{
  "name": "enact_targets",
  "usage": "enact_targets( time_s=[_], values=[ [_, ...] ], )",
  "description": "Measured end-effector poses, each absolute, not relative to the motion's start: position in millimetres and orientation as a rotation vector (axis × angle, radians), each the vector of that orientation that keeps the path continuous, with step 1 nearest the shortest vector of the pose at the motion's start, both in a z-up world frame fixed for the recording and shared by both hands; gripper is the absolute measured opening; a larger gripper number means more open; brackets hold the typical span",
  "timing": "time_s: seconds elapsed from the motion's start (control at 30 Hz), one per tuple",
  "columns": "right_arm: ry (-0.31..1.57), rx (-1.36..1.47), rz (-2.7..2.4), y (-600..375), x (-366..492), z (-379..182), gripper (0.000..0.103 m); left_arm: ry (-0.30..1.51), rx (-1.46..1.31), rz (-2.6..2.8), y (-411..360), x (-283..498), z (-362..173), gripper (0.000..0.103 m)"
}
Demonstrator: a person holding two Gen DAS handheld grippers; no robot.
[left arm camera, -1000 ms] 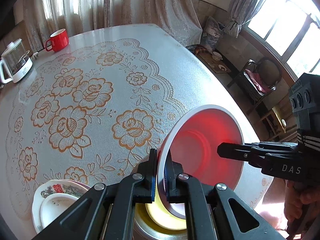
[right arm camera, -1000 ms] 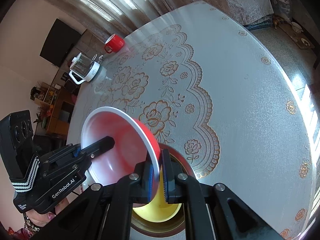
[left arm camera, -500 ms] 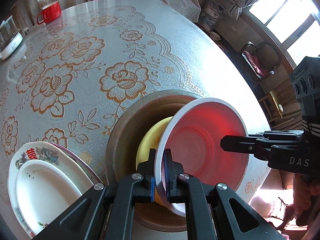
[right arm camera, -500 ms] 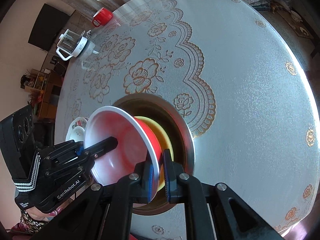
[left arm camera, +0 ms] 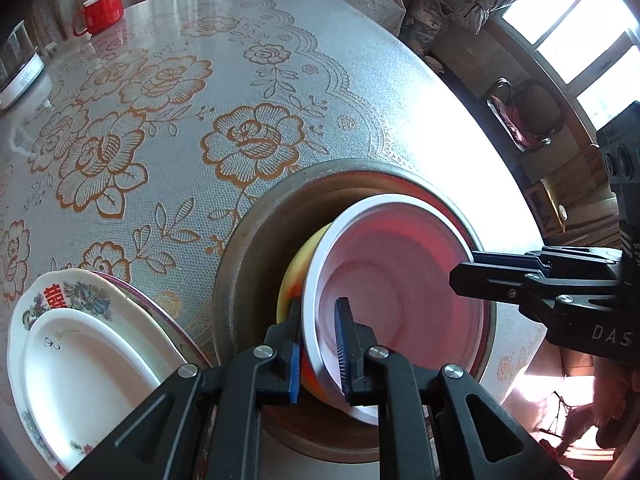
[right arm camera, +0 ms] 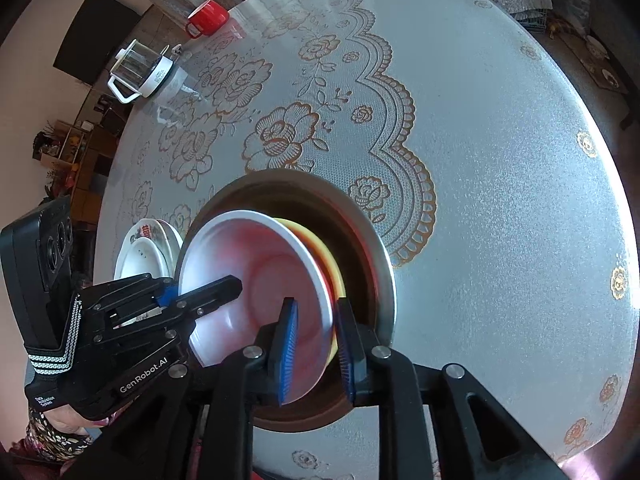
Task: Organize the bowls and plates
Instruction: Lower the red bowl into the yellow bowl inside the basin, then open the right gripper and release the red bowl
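A red bowl with a white inside (left arm camera: 396, 288) sits tilted in a yellow bowl (left arm camera: 296, 276), which lies in a big metal basin (left arm camera: 256, 248). My left gripper (left arm camera: 320, 344) straddles the red bowl's near rim with its jaws parted, a gap on each side. My right gripper (right arm camera: 316, 344) straddles the opposite rim (right arm camera: 320, 276), also parted. The same bowl (right arm camera: 256, 280), yellow bowl (right arm camera: 334, 272) and basin (right arm camera: 372, 240) show in the right wrist view.
Stacked white plates (left arm camera: 80, 356) lie left of the basin, also in the right wrist view (right arm camera: 140, 256). A red mug (left arm camera: 100, 12) and a glass kettle (right arm camera: 140, 68) stand at the table's far side. The table edge (left arm camera: 480, 120) runs close to the basin's right.
Both grippers lowered the red bowl into the yellow bowl in the basin. Both sets of jaws have opened off its rim.
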State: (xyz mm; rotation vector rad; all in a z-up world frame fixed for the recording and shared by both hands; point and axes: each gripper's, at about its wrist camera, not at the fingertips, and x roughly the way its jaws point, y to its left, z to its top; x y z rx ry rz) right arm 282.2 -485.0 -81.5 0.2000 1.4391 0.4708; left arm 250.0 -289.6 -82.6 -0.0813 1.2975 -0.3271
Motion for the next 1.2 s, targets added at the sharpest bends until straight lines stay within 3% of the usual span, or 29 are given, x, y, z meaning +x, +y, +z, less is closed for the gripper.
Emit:
enact_targets(
  time_s=[0.2, 0.33, 0.43, 0.7, 0.8, 0.9, 0.97, 1.2],
  values=[
    [1.45, 0.16, 0.466, -484, 281, -83, 0.021, 1.281, -0.053, -0.307, -286, 247, -71, 0.018],
    [1.46, 0.116, 0.474, -480, 279, -86, 0.022, 1.27, -0.02, -0.317, -290, 247, -71, 0.039],
    [1.473, 0.122, 0.473, -478, 280, -91, 0.022, 1.268, -0.001, -0.324, -297, 251, -72, 0.044],
    [1.473, 0.095, 0.48, -469, 281, -94, 0.023, 1.259, -0.144, -0.361, -284, 265, -57, 0.045],
    [1.476, 0.099, 0.484, -468, 281, -97, 0.022, 1.253, -0.139, -0.346, -279, 269, -49, 0.053],
    [1.485, 0.069, 0.486, -464, 281, -99, 0.022, 1.264, -0.055, -0.318, -280, 268, -51, 0.049],
    [1.486, 0.039, 0.49, -460, 280, -100, 0.022, 1.273, -0.017, -0.321, -282, 267, -57, 0.03],
    [1.45, -0.011, 0.491, -457, 281, -101, 0.019, 1.252, 0.013, -0.31, -287, 265, -67, 0.025]
  ],
)
